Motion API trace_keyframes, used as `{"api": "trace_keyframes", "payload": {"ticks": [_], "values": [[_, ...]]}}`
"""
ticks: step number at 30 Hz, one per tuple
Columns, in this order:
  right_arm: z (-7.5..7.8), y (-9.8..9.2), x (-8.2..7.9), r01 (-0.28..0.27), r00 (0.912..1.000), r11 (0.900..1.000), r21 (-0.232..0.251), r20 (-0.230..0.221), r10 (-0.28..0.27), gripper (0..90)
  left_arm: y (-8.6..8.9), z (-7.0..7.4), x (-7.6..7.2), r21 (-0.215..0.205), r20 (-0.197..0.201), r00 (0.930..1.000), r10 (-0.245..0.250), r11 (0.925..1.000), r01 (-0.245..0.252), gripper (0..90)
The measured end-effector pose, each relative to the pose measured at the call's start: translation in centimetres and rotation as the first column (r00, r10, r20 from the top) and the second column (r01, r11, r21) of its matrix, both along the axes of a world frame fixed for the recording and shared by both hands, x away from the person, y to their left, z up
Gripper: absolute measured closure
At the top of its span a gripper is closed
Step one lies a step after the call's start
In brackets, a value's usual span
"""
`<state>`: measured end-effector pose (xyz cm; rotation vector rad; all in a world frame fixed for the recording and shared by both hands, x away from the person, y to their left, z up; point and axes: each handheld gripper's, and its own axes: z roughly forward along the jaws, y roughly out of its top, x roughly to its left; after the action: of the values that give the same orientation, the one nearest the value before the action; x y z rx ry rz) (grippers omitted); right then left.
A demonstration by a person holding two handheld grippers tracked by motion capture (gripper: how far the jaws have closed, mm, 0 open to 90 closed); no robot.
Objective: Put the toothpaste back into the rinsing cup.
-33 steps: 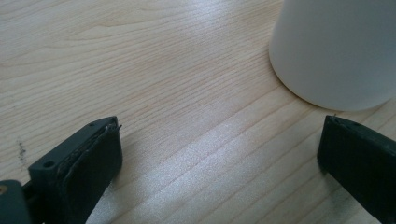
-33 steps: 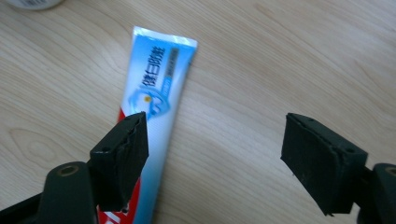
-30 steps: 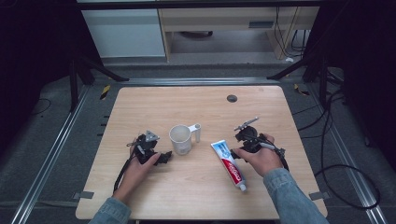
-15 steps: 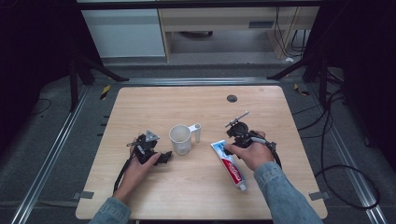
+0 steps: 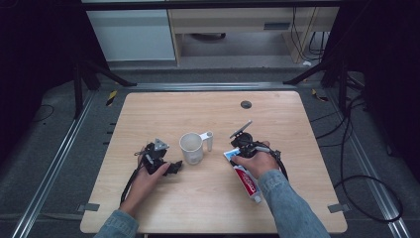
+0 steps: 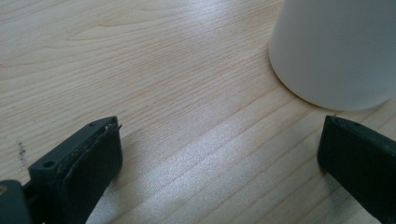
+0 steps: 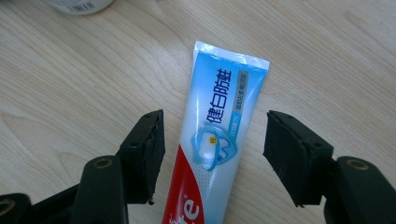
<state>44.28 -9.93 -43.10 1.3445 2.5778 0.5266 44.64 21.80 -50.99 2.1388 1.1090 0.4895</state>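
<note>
Right gripper (image 7: 210, 154) jaws wide, straddling flat red-white-blue toothpaste tube (image 7: 215, 135); left gripper (image 6: 219, 163) wide, beside white plastic mug (image 6: 336, 46).

— Where are your hands?
— My left hand (image 5: 148, 178) rests low, holding the left gripper (image 5: 171, 167), jaws spread wide apart. My right hand (image 5: 257, 163) holds the right gripper (image 5: 233, 153).
— And the right jaws?
— Parted too, tilted downward, with nothing pinched between them. Both denim sleeves (image 5: 289, 208) reach forward.
</note>
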Motion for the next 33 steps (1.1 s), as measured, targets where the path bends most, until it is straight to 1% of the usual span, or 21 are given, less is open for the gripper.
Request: {"api": "trace_keyframes", "payload": {"ticks": [3, 4, 5, 6, 7, 8, 12, 13, 16, 20, 22, 23, 26, 33], "values": [[-0.7, 0.0, 0.3, 0.004, 0.9998, 1.0, -0.001, -0.018, -0.004, 39.8, 0.0, 0.0, 0.0, -0.001, 0.0, 1.0, 0.0, 1.0, 0.0, 0.0], [-0.7, 0.0, 0.3, 0.004, 0.9998, 1.0, -0.001, -0.018, -0.004, 39.8, 0.0, 0.0, 0.0, -0.001, 0.0, 1.0, 0.0, 1.0, 0.0, 0.0], [-1.0, -0.1, 0.5, 0.017, 0.9996, 1.0, -0.009, -0.023, -0.018, 39.7, 0.0, 0.0, 0.0, -0.001, 0.0, 1.0, 0.0, 1.0, 0.0, 0.0], [-1.2, -0.1, 0.6, 0.02, 0.9995, 1.0, -0.005, -0.026, -0.02, 39.7, 0.0, 0.0, 0.0, -0.001, 0.0, 1.0, 0.0, 1.0, 0.0, 0.0], [-1.4, -0.2, 0.7, 0.036, 0.9986, 0.999, -0.004, -0.038, -0.036, 39.5, 0.0, 0.0, 0.0, -0.001, 0.0, 1.0, 0.0, 1.0, 0.0, 0.0], [-1.4, -0.2, 0.7, 0.036, 0.9986, 0.999, -0.004, -0.038, -0.036, 39.5, 0.0, 0.0, 0.0, -0.001, 0.0, 1.0, 0.0, 1.0, 0.0, 0.0], [-2.1, -0.2, 0.9, 0.053, 0.996, 0.999, -0.011, -0.072, -0.054, 38.3, 0.0, 0.0, 0.0, -0.001, 0.0, 1.0, 0.0, 1.0, 0.0, 0.0], [-2.2, -0.2, 1.0, 0.046, 0.9963, 0.999, -0.011, -0.072, -0.046, 38.0, 0.0, 0.0, 0.0, -0.001, 0.0, 1.0, 0.0, 1.0, 0.0, 0.0], [-2.6, -0.1, 1.0, 0.049, 0.9954, 0.999, -0.022, -0.082, -0.05, 37.7, 0.0, 0.0, 0.0, -0.001, 0.0, 1.0, 0.0, 1.0, 0.0, 0.0], [-3.0, 0.1, 1.0, 0.049, 0.9946, 0.999, -0.022, -0.09, -0.051, 38.5, 0.0, 0.0, 0.0, -0.001, 0.0, 1.0, -0.001, 1.0, 0.001, 0.0], [-3.2, 0.3, 0.9, 0.046, 0.994, 0.999, -0.028, -0.098, -0.049, 38.6, 0.0, 0.0, 0.0, -0.001, 0.0, 1.0, -0.001, 1.0, 0.001, 0.0], [-3.3, 0.4, 0.9, 0.044, 0.9942, 0.998, -0.04, -0.096, -0.048, 38.6, 0.0, 0.0, 0.0, -0.001, 0.0, 1.0, -0.001, 1.0, 0.001, 0.0], [-3.4, 0.4, 1.1, 0.054, 0.9934, 0.997, -0.046, -0.098, -0.059, 40.7, 0.0, 0.0, 0.0, -0.001, 0.0, 1.0, -0.001, 1.0, 0.001, 0.0], [-3.7, 0.4, 1.3, 0.055, 0.9917, 0.997, -0.053, -0.114, -0.06, 40.2, 0.0, 0.0, 0.0, -0.001, 0.0, 1.0, -0.002, 1.0, 0.002, 0.0]]}}
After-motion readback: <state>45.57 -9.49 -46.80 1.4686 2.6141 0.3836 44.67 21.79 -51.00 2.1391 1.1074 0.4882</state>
